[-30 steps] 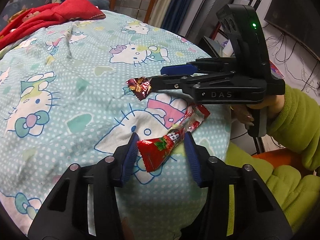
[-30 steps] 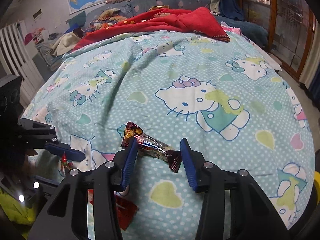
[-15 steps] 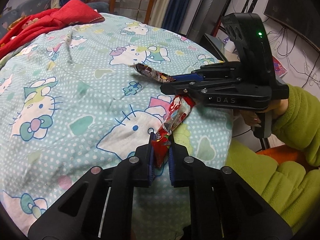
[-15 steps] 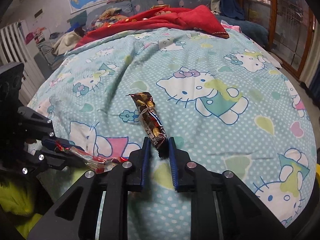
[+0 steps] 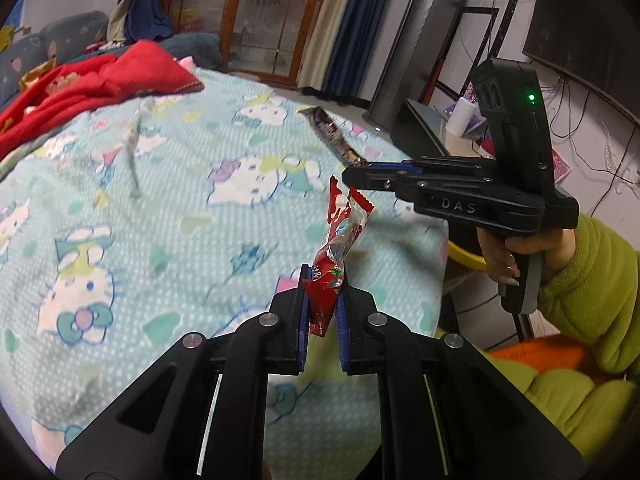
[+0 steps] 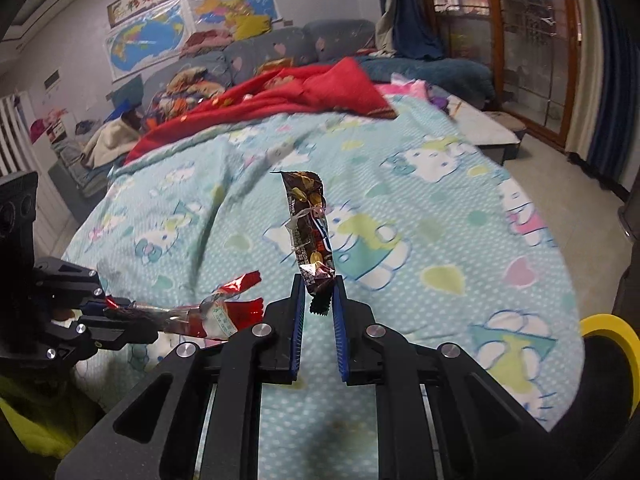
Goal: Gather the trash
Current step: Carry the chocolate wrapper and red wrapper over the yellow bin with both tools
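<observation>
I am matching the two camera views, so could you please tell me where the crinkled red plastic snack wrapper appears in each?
Left wrist view: the crinkled red plastic snack wrapper stands at lower centre, clamped in the left tongs.
Right wrist view: it lies at lower left, sticking out sideways.
Shared landmark: the rumpled red blanket at the bed's far end.

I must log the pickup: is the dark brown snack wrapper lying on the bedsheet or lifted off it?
Lifted: the dark brown snack wrapper stands upright, pinched at its lower end by the right gripper.

Pretty dim indoor light, heavy fisheye warp with black corners, the bedspread point(image 5: 168, 200) smeared by motion blur, a green LED point(image 5: 531, 97) glowing.
</observation>
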The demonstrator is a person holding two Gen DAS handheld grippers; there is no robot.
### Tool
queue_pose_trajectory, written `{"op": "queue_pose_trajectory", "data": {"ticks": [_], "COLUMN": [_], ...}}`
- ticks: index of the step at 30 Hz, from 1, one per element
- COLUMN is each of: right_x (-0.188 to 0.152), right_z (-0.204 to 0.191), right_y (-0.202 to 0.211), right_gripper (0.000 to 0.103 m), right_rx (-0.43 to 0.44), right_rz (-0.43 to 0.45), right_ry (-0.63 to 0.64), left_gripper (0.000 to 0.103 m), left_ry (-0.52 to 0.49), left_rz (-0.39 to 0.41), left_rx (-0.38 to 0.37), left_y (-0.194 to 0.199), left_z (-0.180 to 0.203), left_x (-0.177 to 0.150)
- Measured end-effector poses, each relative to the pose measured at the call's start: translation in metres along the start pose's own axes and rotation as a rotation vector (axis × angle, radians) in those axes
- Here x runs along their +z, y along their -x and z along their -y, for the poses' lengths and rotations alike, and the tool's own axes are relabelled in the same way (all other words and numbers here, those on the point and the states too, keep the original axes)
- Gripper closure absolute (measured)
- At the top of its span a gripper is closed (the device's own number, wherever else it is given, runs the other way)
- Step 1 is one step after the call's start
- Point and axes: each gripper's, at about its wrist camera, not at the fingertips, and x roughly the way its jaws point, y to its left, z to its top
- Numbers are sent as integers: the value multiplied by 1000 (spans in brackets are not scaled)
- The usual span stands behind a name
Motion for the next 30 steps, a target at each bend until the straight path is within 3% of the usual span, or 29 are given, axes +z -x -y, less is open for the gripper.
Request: {"op": "queue_pose_trajectory", "data": {"ticks": [10, 30], "right_x": [7, -25], "right_z": [33, 107], "right_y": [39, 120], "right_gripper": [90, 90], "right_rx": [-90, -276], "right_rz": [92, 230], "right_ry": [-93, -330], "left_gripper": [96, 96], "left_ry": [-40, -136], "left_rz": [37, 55], "left_rx": [-24, -103], "left_y": [-8, -40], "left_z": [29, 91], "left_x": [28, 62]}}
